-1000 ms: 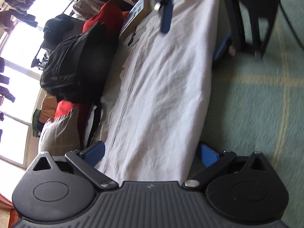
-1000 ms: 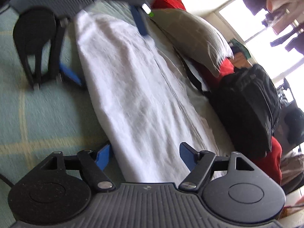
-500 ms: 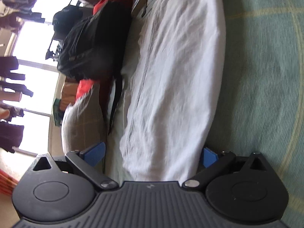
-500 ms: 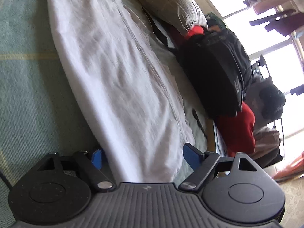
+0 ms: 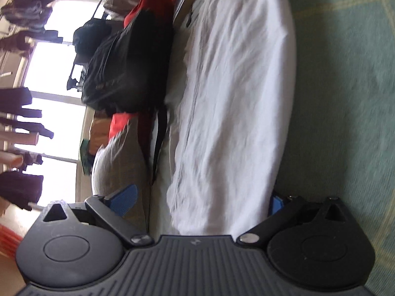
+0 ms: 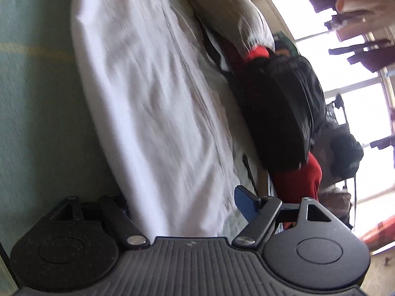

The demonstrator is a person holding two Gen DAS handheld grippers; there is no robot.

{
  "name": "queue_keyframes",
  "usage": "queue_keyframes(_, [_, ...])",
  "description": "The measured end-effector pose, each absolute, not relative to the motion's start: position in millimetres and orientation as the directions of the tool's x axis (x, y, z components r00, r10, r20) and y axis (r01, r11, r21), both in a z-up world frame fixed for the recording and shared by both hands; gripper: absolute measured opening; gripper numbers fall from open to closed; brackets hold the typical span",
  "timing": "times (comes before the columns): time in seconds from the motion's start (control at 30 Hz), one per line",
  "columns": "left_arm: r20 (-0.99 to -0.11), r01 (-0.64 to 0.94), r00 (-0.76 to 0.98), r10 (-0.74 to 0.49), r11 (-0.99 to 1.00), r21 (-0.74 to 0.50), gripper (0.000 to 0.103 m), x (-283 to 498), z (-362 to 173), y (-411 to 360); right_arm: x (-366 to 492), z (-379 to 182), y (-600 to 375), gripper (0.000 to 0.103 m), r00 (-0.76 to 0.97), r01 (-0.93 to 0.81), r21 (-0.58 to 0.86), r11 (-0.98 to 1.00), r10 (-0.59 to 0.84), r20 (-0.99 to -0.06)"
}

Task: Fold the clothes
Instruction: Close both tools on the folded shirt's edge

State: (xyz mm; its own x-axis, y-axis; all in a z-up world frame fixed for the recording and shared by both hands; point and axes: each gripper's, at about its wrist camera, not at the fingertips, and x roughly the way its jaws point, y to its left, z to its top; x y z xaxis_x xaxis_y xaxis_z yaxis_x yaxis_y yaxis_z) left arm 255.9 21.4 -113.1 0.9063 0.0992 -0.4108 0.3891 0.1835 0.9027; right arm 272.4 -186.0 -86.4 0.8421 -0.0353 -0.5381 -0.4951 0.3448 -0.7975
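Left wrist: white garment (image 5: 234,103) btwn wide-apart jaws, ungripped, right wrist same (image 6: 153,103).

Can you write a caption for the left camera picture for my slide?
Open left gripper straddles the end of a long white cloth on a green bedcover, beside a black backpack.

Folded cloth (image 5: 234,103) lying along the bed (image 5: 345,98), backpack (image 5: 128,69) sitting just beside the cloth's far edge, pillow (image 5: 118,162) lying next to the backpack, left tool (image 5: 202,201) and right tool (image 6: 182,202) each straddling a cloth end.
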Motion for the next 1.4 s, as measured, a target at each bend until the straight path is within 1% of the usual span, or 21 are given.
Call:
queue_keyframes(0.07, [-0.396, 0.381, 0.912, 0.106, 0.136, 0.914, 0.099, 257, -118, 11, 274, -87, -188, 0.076, 0.839, -0.491, -0.793, 0.361, -0.049, -0.542])
queue_keyframes(0.13, [-0.39, 0.379, 0.916, 0.095, 0.111, 0.919, 0.091, 257, -122, -2, 269, -92, -175, 0.066, 0.846, -0.495, -0.805, 0.327, -0.032, -0.533])
queue_keyframes(0.2, [-0.386, 0.378, 0.919, 0.083, 0.098, 0.92, 0.081, 257, -126, -13, 266, -96, -158, 0.061, 0.85, -0.504, -0.812, 0.294, 0.002, -0.526])
queue_keyframes(0.27, [-0.385, 0.376, 0.92, 0.076, 0.103, 0.921, 0.079, 256, -128, -14, 269, -98, -148, 0.061, 0.853, -0.507, -0.815, 0.282, 0.027, -0.522])
queue_keyframes(0.33, [-0.38, 0.371, 0.922, 0.072, 0.119, 0.921, 0.08, 255, -125, -5, 269, -98, -148, 0.061, 0.848, -0.516, -0.811, 0.277, 0.033, -0.529])
queue_keyframes(0.4, [-0.366, 0.356, 0.924, 0.111, 0.106, 0.929, 0.081, 257, -127, 9, 269, -96, -158, 0.062, 0.846, -0.519, -0.805, 0.287, 0.035, -0.533])
queue_keyframes(0.47, [-0.366, 0.354, 0.921, 0.132, 0.106, 0.929, 0.08, 259, -128, 15, 272, -96, -171, 0.065, 0.855, -0.498, -0.82, 0.283, 0.0, -0.519])
queue_keyframes(0.53, [-0.367, 0.357, 0.919, 0.146, 0.095, 0.929, 0.077, 261, -131, 14, 278, -97, -176, 0.065, 0.853, -0.492, -0.817, 0.301, -0.018, -0.521])
queue_keyframes(0.57, [-0.362, 0.357, 0.921, 0.147, 0.058, 0.932, 0.07, 259, -136, 9, 281, -97, -173, 0.065, 0.854, -0.49, -0.817, 0.303, -0.02, -0.52])
queue_keyframes(0.6, [-0.355, 0.356, 0.924, 0.144, 0.017, 0.934, 0.055, 257, -143, 3, 280, -100, -170, 0.064, 0.861, -0.482, -0.829, 0.284, -0.024, -0.509])
queue_keyframes(0.63, [-0.354, 0.36, 0.925, 0.141, -0.018, 0.933, 0.045, 254, -150, -2, 278, -104, -166, 0.061, 0.868, -0.474, -0.842, 0.258, -0.025, -0.497])
queue_keyframes(0.67, [-0.365, 0.374, 0.92, 0.141, -0.039, 0.927, 0.018, 252, -158, -4, 276, -107, -162, 0.058, 0.874, -0.467, -0.853, 0.234, -0.024, -0.486])
queue_keyframes(0.7, [-0.384, 0.393, 0.912, 0.144, -0.039, 0.919, 0.0, 251, -165, -5, 274, -109, -160, 0.049, 0.873, -0.471, -0.853, 0.225, -0.022, -0.488])
queue_keyframes(0.73, [-0.387, 0.394, 0.911, 0.141, -0.025, 0.919, 0.0, 250, -169, -4, 273, -111, -158, 0.039, 0.871, -0.476, -0.852, 0.217, -0.019, -0.491])
queue_keyframes(0.77, [-0.387, 0.392, 0.912, 0.136, -0.011, 0.92, 0.0, 250, -168, -2, 272, -113, -159, 0.032, 0.86, -0.495, -0.839, 0.226, -0.012, -0.511])
queue_keyframes(0.8, [-0.397, 0.401, 0.908, 0.132, 0.0, 0.916, 0.0, 251, -166, -1, 270, -114, -160, 0.016, 0.849, -0.512, -0.827, 0.233, -0.006, -0.528])
queue_keyframes(0.87, [-0.413, 0.415, 0.902, 0.126, 0.014, 0.91, 0.0, 252, -161, 1, 269, -118, -160, 0.01, 0.848, -0.515, -0.825, 0.233, -0.001, -0.53])
queue_keyframes(0.93, [-0.412, 0.413, 0.902, 0.126, 0.021, 0.911, 0.0, 252, -156, 1, 270, -115, -159, 0.007, 0.845, -0.519, -0.822, 0.235, -0.005, -0.534])
queue_keyframes(1.03, [-0.404, 0.404, 0.906, 0.126, 0.033, 0.914, 0.0, 250, -148, 2, 272, -98, -163, 0.005, 0.829, -0.536, -0.791, 0.296, 0.007, -0.559])
queue_keyframes(1.17, [-0.395, 0.394, 0.911, 0.12, 0.031, 0.919, 0.0, 234, -140, 4, 264, -77, -165, 0.004, 0.833, -0.528, -0.784, 0.326, 0.019, -0.553])
queue_keyframes(1.4, [-0.397, 0.397, 0.911, 0.109, 0.018, 0.917, 0.0, 199, -126, 9, 236, -61, -164, 0.004, 0.804, -0.571, -0.754, 0.324, 0.036, -0.593])
